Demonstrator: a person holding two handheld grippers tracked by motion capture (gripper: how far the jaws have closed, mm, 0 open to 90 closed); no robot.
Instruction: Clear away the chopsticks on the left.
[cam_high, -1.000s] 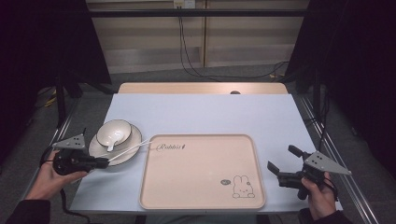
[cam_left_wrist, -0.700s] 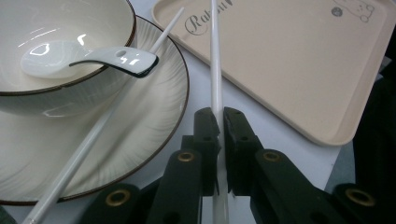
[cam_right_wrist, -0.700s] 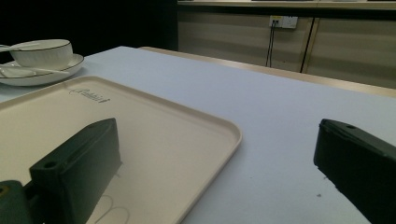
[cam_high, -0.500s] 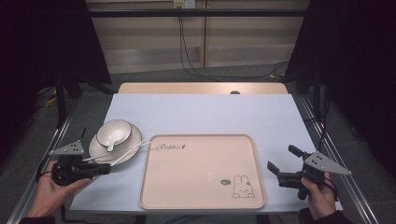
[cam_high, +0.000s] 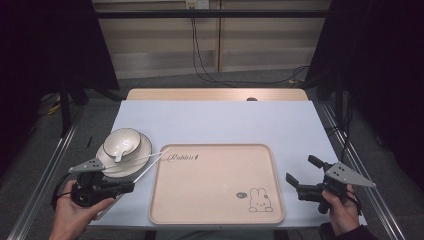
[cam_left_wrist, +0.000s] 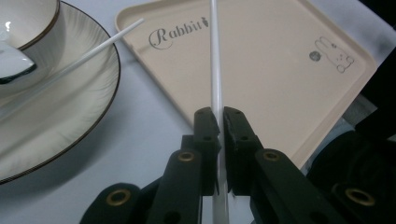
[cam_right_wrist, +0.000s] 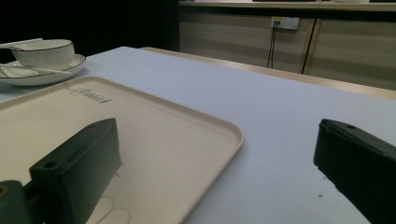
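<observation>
Left tongs (cam_left_wrist: 219, 119), lower centre of the left gripper view: jaws pinched tight on one white chopstick (cam_left_wrist: 215, 56), which runs straight up the frame over the beige tray (cam_left_wrist: 280, 84). In the high view these tongs (cam_high: 127, 187) sit lower left, beside the tray's left edge. A second chopstick (cam_left_wrist: 74, 65) lies across the plate (cam_left_wrist: 88, 107), upper left, its tip reaching the tray corner. Bowl (cam_high: 122, 142) with spoon (cam_high: 119, 156) sits on the plate. Right tongs (cam_high: 300, 172), lower right of the high view: jaws spread wide, nothing between them, over the tabletop (cam_high: 220, 120) just right of the tray.
</observation>
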